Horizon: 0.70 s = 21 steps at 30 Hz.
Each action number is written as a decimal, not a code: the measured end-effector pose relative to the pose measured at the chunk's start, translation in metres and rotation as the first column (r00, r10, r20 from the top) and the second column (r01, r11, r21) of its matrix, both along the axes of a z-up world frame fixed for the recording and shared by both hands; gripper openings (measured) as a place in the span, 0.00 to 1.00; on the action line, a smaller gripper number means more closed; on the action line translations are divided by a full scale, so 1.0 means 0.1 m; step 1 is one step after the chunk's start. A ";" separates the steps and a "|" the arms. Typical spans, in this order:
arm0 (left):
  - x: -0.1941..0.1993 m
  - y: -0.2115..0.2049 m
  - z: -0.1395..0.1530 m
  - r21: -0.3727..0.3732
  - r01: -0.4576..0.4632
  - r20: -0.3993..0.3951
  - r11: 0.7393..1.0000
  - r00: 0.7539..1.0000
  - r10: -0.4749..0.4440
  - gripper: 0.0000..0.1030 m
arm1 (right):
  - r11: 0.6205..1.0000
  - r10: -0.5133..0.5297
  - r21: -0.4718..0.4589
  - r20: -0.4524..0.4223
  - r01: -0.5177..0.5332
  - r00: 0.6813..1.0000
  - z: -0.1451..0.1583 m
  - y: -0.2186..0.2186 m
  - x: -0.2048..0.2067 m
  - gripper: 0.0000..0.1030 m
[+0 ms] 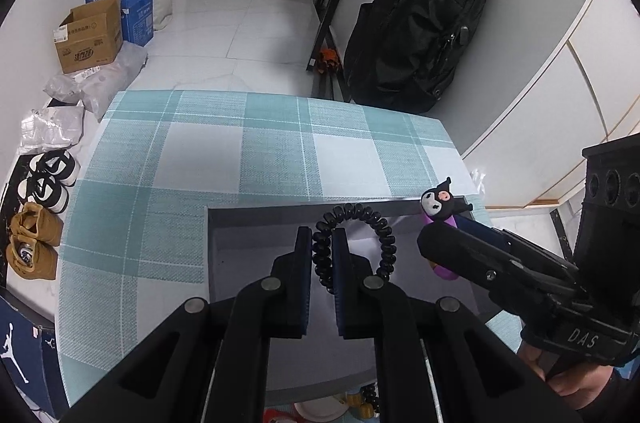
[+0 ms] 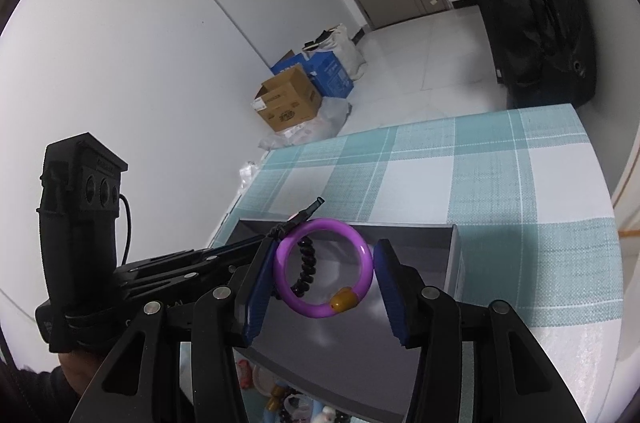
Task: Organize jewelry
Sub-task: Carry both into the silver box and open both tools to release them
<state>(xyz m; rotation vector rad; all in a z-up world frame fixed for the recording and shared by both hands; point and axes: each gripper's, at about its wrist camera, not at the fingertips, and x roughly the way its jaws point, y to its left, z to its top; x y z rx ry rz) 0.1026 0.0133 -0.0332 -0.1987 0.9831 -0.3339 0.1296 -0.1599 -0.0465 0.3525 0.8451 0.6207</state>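
Observation:
My left gripper (image 1: 322, 243) is shut on a black spiral coil bracelet (image 1: 362, 223), held above a shallow grey box (image 1: 280, 215) on the table. My right gripper (image 2: 324, 275) has its fingers spread wide around a purple bangle (image 2: 362, 247) with an amber bead (image 2: 344, 299); the bangle touches the left pad (image 2: 256, 287) and stands just off the right one. In the left wrist view the right gripper (image 1: 452, 223) comes in from the right, with a black-and-white cartoon charm (image 1: 438, 202) at its tip. The coil bracelet shows through the bangle in the right wrist view (image 2: 306, 269).
The table has a teal and white checked cloth (image 1: 240, 151). A black backpack (image 1: 420, 23) hangs at the far right. Cardboard boxes (image 1: 90, 39), plastic bags and shoes (image 1: 34, 239) lie on the floor at left. More small items (image 2: 288, 403) lie below the box's near edge.

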 end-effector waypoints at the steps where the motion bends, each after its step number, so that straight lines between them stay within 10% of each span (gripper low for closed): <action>1: 0.01 0.00 -0.01 0.003 -0.001 -0.003 1.000 1.000 0.001 0.05 | 1.000 -0.002 -0.007 0.002 0.002 1.000 0.00 0.00 0.00 0.48; 6: 0.07 0.02 -0.07 -0.036 0.008 -0.057 0.999 0.998 -0.010 0.14 | 1.000 -0.019 -0.005 0.025 0.019 1.000 0.05 -0.02 -0.03 0.70; 12: 0.00 0.03 0.00 -0.050 0.010 -0.023 0.999 1.000 -0.011 0.41 | 0.999 -0.027 0.026 0.050 0.025 0.998 0.13 -0.08 -0.08 0.74; 21: -0.16 0.09 0.08 -0.017 -0.020 0.042 1.000 0.999 0.020 0.43 | 0.998 -0.060 0.039 0.087 0.056 0.994 0.22 -0.18 -0.16 0.81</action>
